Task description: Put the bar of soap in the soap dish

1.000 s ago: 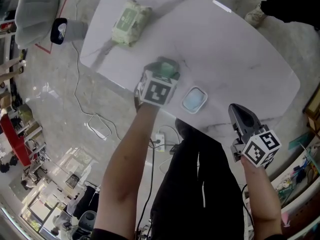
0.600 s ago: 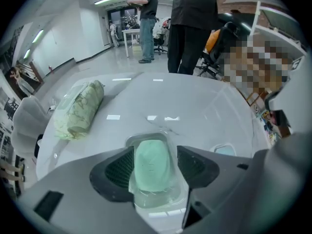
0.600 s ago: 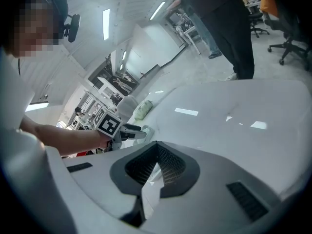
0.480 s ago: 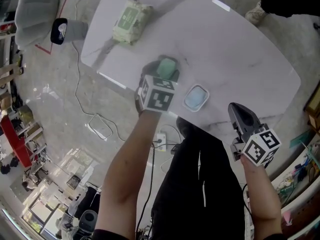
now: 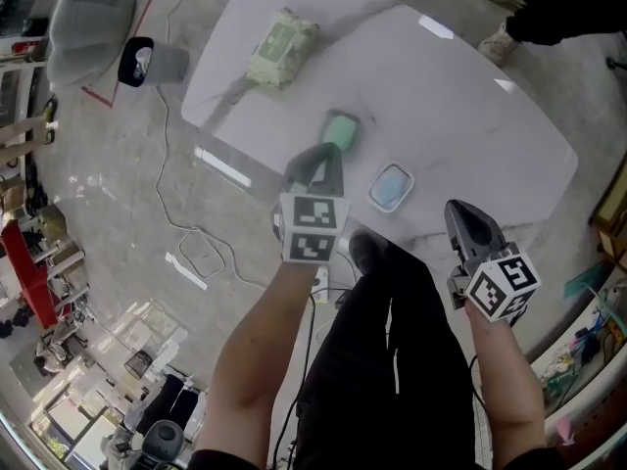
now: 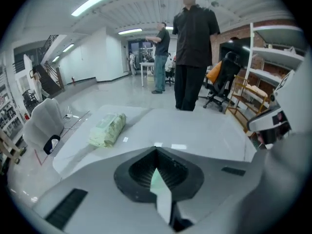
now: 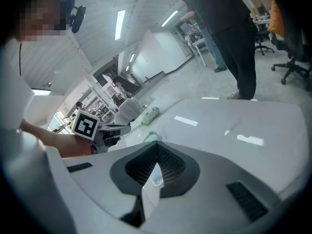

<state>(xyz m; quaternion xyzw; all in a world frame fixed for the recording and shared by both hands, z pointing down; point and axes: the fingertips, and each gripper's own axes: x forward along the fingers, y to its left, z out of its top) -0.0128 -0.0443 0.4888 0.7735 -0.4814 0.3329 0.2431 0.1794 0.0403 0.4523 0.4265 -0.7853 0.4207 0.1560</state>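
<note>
Holding the left hand-held gripper (image 5: 330, 157) above the near edge of the white bench (image 5: 470, 96), jaws pressed together with nothing between them. Pointing it toward the green bar of soap (image 5: 340, 131), lying flat on the bench just beyond the tips, untouched. Finding the soap dish (image 5: 391, 187), white-rimmed and pale blue inside, sitting near the soap on its right, apart from it. Holding the right hand-held gripper (image 5: 458, 211) by the bench's near right edge, jaws likewise pressed together and empty. Noting a pack of wipes (image 5: 282, 47) lying toward the far left corner.
</note>
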